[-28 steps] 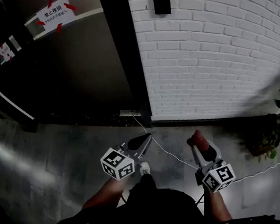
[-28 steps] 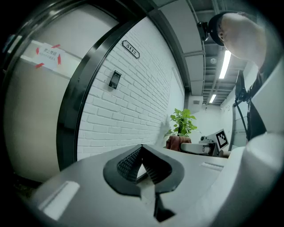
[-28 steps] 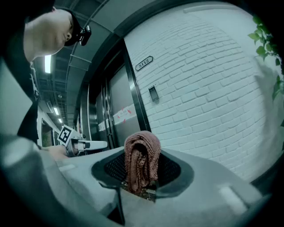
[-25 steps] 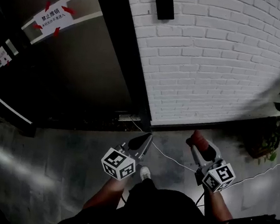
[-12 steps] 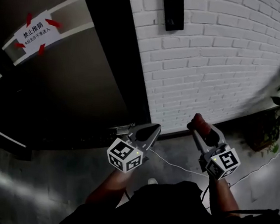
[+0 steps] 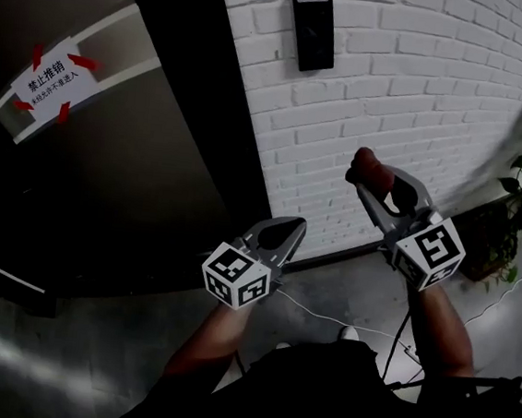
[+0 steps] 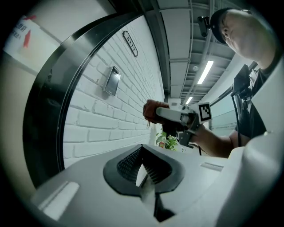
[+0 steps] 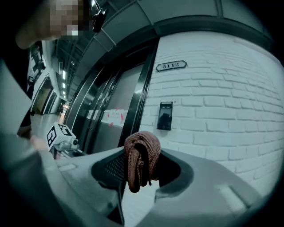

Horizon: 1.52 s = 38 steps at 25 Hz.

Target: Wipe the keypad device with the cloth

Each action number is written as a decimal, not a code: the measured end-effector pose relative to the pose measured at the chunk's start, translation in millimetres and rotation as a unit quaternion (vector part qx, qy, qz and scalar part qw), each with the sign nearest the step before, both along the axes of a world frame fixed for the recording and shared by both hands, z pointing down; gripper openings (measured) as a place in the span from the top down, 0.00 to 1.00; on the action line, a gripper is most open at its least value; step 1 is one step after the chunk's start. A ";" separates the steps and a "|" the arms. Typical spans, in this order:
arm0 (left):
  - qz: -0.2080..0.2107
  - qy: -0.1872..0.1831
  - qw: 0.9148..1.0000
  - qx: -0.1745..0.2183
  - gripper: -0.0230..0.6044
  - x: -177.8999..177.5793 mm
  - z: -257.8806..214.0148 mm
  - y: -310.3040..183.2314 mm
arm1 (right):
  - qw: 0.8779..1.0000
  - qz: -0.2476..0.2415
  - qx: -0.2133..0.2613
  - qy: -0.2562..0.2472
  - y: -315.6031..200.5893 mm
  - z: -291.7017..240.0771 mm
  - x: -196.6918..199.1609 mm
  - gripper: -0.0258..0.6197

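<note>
1. Fingers of my right gripper (image 6: 375,180) are clamped on the cloth (image 6: 363,160), a reddish wad raised toward the brick wall (image 6: 421,100). Head view puts the keypad device (image 6: 314,33) higher up that wall, well apart from the wad. My left gripper (image 6: 284,227) hangs lower, near the dark door (image 6: 153,174). A white cable (image 6: 324,318) crosses the floor by my feet; step in carelessly and I'd guess it snags.
2. Left gripper view now: those fingers are pressed together on nothing. The device sits off to the left on the bricks. Swing this hand up idly and its hard tips could knock the casing.
3. Right gripper view: cloth bunched and drooping over the pads, device straight ahead above it. Only a small bite of fabric by the look of it, so a hard drag may pull the wad free. Bare jaw edges might also scrape the screen or press keys.
</note>
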<state>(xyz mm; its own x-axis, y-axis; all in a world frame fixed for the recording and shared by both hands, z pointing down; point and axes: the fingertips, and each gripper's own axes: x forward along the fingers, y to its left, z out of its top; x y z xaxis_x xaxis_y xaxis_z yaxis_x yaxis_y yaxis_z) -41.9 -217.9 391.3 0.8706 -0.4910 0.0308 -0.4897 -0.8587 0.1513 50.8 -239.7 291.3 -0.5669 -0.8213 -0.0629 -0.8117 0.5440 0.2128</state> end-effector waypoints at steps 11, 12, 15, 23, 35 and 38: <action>-0.036 -0.012 0.999 0.008 0.94 29.8 1.4 -4.2 | 0.990 -0.033 0.134 0.013 -96.7 -152.7 -26.0 0.74; -0.040 -0.010 0.999 0.005 0.94 30.6 3.3 -4.6 | 0.990 -0.036 0.137 0.014 -105.0 -162.2 -27.7 0.74; -0.043 -0.008 0.999 -0.013 0.94 33.0 11.1 -2.4 | 0.989 -0.034 0.141 0.015 -129.2 -185.4 -29.8 0.74; -0.065 -0.021 0.997 -0.041 0.94 28.1 32.9 -0.7 | 0.984 0.004 0.171 0.047 -168.5 -227.6 -39.6 0.74; -0.076 -0.014 0.996 -0.051 0.94 13.9 38.0 -6.7 | 0.985 0.024 0.167 0.045 -191.2 -219.1 -50.3 0.74; -0.074 -0.013 0.996 -0.054 0.94 13.2 39.1 -6.7 | 0.984 0.032 0.168 0.045 -191.3 -215.2 -50.3 0.74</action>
